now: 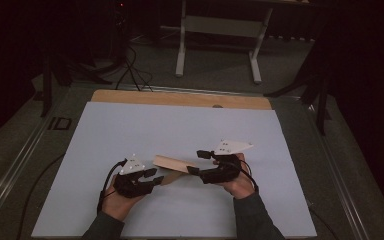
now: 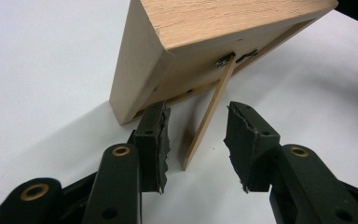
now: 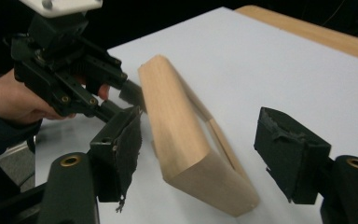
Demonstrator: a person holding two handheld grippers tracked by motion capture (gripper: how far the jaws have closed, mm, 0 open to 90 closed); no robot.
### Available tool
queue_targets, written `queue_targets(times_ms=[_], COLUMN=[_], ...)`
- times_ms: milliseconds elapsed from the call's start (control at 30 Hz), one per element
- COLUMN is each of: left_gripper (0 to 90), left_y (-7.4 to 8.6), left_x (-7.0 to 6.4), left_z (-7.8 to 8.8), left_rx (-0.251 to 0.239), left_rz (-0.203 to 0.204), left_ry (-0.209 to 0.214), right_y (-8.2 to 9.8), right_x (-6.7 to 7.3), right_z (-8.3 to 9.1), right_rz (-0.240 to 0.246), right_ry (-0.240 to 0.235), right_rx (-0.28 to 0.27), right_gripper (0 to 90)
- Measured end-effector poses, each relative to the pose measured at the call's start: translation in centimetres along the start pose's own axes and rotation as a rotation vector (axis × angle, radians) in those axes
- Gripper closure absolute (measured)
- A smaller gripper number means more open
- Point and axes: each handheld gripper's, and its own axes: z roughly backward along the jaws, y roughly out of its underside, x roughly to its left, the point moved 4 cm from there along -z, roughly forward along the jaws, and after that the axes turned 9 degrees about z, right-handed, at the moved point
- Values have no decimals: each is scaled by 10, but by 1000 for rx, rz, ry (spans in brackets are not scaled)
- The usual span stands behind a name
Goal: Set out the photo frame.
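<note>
Dark room, white table cover (image 1: pixel 180 130) over a wooden tabletop (image 1: pixel 180 98), a white desk frame (image 1: pixel 220 30) behind. The wooden photo frame (image 1: pixel 172 164) stands tilted mid-table between 2 grippers; left gripper (image 2: pixel 196 140) gapes around its prop leg (image 2: pixel 209 116), right gripper (image 3: pixel 200 154) unclenched astride the frame's end

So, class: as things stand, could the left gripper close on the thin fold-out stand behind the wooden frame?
Probably yes. The left gripper has its jaws open with the stand already between them, untouched, and nothing blocking. The wooden frame sits just beyond the jaw tips.
</note>
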Motion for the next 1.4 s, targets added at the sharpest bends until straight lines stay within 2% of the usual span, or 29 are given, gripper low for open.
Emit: queue_targets(times_ms=[100, 200, 500, 667, 700, 733, 833, 900, 1033, 1100, 1400], left_gripper=[588, 591, 615, 682, 682, 704, 739, 768, 852, 892, 897], left_y=[0, -1, -5, -7, -8, -8, -9, -9, -10, -11, -15], left_x=[0, -1, 0, 0, 0, 0, -3, -5, -8, -8, -8], left_z=[1, 3, 10, 15, 16, 15, 14, 12, 7, 6, -2], left_rx=[-4, -10, -41, -63, -65, -68, -63, -59, -45, -50, -34], left_rz=[-3, -4, -11, -22, -24, -24, -38, -49, -62, -50, -51], left_ry=[-1, -1, -16, -19, -25, -27, -33, -39, -50, -51, -78], right_y=[-1, -1, 4, 9, 11, 15, 23, 27, 32, 34, 36], right_x=[-2, -6, -18, -21, -22, -24, -25, -25, -24, -22, -17], right_z=[3, 9, 16, 14, 12, 10, 4, -3, -11, -14, -23], right_rz=[-3, -15, -54, -61, -62, -68, -85, -88, -96, -93, -90], right_ry=[0, 20, 131, 163, 179, 201, 223, 234, 234, 231, 212], right_rx=[-14, -39, -44, -27, -25, -18, -6, 15, 34, 40, 50], right_gripper=[334, 394, 579, 668, 694, 760, 860, 894, 897, 898, 898])
